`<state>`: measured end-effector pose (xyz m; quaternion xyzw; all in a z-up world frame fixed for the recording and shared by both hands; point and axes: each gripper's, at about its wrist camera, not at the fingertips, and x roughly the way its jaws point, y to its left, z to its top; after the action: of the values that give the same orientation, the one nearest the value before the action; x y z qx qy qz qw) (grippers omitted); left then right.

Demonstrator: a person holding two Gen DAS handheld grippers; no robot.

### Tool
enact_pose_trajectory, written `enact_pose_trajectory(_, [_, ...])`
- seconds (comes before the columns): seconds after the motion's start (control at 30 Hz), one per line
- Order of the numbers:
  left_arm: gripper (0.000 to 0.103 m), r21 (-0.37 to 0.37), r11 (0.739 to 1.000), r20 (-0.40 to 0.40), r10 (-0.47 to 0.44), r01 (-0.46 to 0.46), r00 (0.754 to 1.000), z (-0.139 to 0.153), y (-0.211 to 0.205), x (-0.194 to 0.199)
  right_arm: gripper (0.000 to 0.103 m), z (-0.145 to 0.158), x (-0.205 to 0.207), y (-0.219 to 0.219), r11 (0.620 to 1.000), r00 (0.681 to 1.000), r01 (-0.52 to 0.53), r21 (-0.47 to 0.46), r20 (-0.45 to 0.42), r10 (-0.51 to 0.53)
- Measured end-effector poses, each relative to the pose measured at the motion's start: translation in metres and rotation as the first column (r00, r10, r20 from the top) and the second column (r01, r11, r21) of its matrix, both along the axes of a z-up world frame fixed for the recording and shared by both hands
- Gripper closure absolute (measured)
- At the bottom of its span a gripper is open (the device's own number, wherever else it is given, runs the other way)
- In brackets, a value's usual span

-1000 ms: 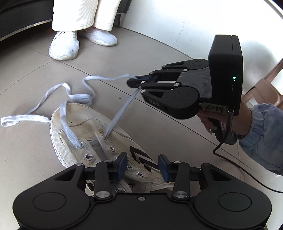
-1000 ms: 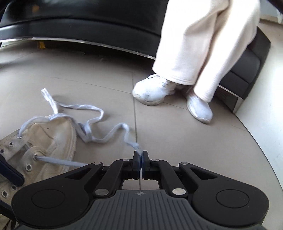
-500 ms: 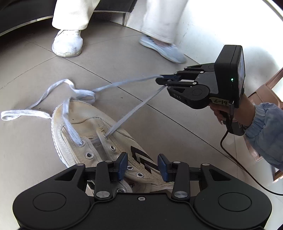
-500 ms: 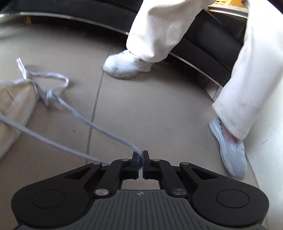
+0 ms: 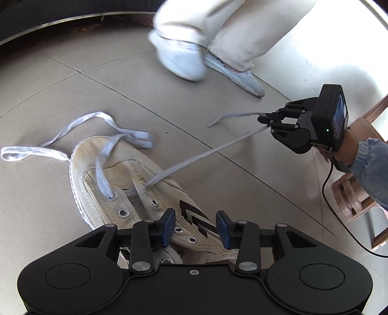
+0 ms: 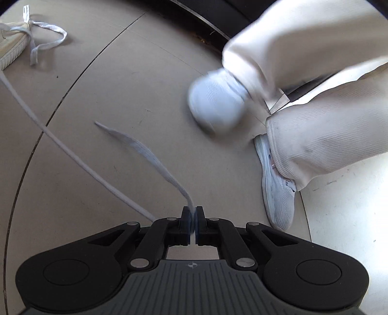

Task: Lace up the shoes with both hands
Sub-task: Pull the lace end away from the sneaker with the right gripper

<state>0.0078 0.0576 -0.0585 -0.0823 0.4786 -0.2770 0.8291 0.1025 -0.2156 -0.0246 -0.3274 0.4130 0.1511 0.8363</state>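
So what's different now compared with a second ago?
The right gripper, clamped on the lace, pulled away from the shoe, drawing the lace straight and taut. A passer-by's feet stepped across. The left gripper and shoe stayed put.

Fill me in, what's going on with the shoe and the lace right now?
A person is lacing a white canvas shoe on the floor. The right gripper is shut on the lace, which runs taut from an eyelet near the toe. The left gripper sits over the shoe, jaws partly open around its eyelet flaps. Someone in white trousers walks past behind.
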Motion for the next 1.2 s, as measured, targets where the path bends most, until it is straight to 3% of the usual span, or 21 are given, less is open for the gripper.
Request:
enact_pose_trajectory(0.2, [0.066,-0.010,1.000,-0.003,0.004,-0.005,1.000,-0.003,0.002,0.004,0.100,0.002,0.000,-0.015,0.997,0.996,0.081,0.006,-0.035,-0.080])
enact_pose_trajectory(0.27, [0.066,-0.011,1.000,-0.001,0.001,-0.001,1.000,-0.003,0.002,0.006,0.100,0.014,-0.006,-0.011,0.999,0.998,0.048,0.003,-0.028,-0.048])
enact_pose_trajectory(0.33, [0.066,-0.011,1.000,0.003,-0.004,0.004,1.000,-0.003,0.002,0.007,0.100,0.033,-0.015,-0.003,0.999,1.000,0.020,0.043,-0.005,-0.019])
enact_pose_trajectory(0.43, [0.066,-0.028,1.000,0.003,-0.002,0.002,1.000,-0.006,0.004,0.009,0.100,0.053,-0.025,0.011,0.991,0.998,0.064,0.118,0.005,-0.065])
enact_pose_trajectory(0.53, [0.064,-0.044,0.999,-0.003,-0.008,0.008,1.000,-0.005,0.007,0.014,0.100,0.061,-0.021,0.014,0.942,0.980,0.186,0.280,-0.119,-0.158])
enact_pose_trajectory(0.6, [0.063,-0.051,0.999,-0.003,-0.017,0.016,1.000,-0.005,0.007,0.016,0.100,0.060,-0.021,0.018,0.916,0.958,0.267,0.299,-0.182,-0.220])
enact_pose_trajectory(0.77, [0.062,-0.068,0.997,0.004,-0.032,0.032,0.999,-0.008,0.006,0.016,0.100,0.057,-0.027,0.029,0.910,0.958,0.266,0.318,-0.193,-0.213])
enact_pose_trajectory(0.9, [0.060,-0.076,0.996,0.008,-0.035,0.036,0.999,-0.009,0.006,0.017,0.099,0.052,-0.040,0.047,0.940,0.983,0.168,0.299,-0.126,-0.136])
enact_pose_trajectory(0.93, [0.059,-0.077,0.996,0.011,-0.037,0.037,0.999,-0.009,0.006,0.017,0.086,0.052,-0.044,0.050,0.940,0.991,0.121,0.318,-0.097,-0.095])
enact_pose_trajectory(0.97, [0.058,-0.076,0.996,0.014,-0.040,0.041,0.999,-0.009,0.006,0.016,0.061,0.053,-0.048,0.053,0.938,0.997,0.071,0.340,-0.066,-0.051])
enact_pose_trajectory(1.0, [0.058,-0.076,0.996,0.016,-0.041,0.042,0.999,-0.009,0.006,0.016,0.052,0.055,-0.055,0.055,0.915,0.999,-0.022,0.403,-0.018,0.032])
enact_pose_trajectory(1.07, [0.056,-0.081,0.996,0.018,-0.041,0.042,0.999,-0.010,0.006,0.016,0.048,0.059,-0.057,0.061,0.890,0.998,-0.044,0.453,-0.027,0.064])
enact_pose_trajectory(1.17, [0.056,-0.087,0.995,0.021,-0.041,0.043,0.999,-0.010,0.007,0.017,0.049,0.053,-0.044,0.067,0.869,0.985,0.117,0.481,-0.166,-0.041])
enact_pose_trajectory(1.2, [0.056,-0.089,0.995,0.021,-0.042,0.044,0.999,-0.011,0.007,0.018,0.049,0.047,-0.037,0.072,0.878,0.964,0.194,0.438,-0.249,-0.089])
